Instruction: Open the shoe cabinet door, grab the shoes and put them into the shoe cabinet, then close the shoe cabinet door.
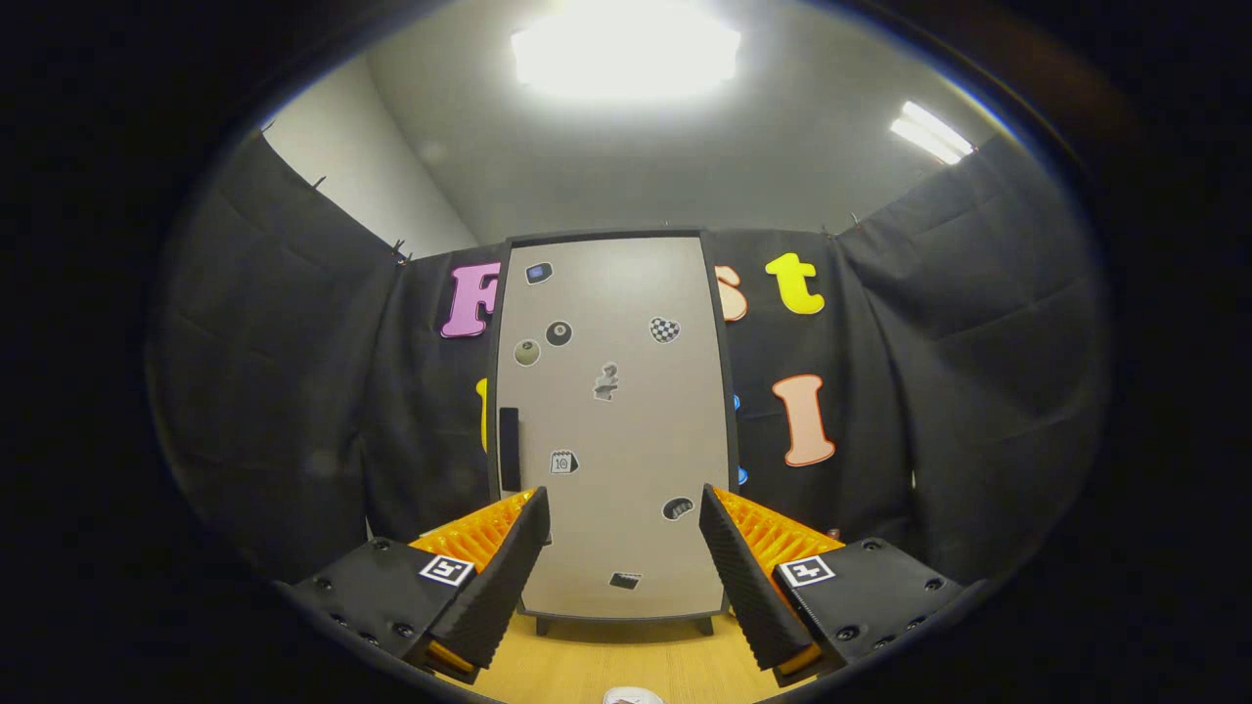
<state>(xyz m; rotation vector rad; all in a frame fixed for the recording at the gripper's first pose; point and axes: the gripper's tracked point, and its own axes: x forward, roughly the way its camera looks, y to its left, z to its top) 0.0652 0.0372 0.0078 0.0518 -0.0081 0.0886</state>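
beyond the spread gripper [624, 513], a tall, flat, sticker-dotted cabinet door [614, 420]

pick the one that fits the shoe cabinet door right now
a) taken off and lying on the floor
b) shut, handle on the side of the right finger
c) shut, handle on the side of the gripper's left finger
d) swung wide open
c: the shoe cabinet door stands flat and closed beyond the open gripper, and its dark handle sits by the door's edge above the left finger.
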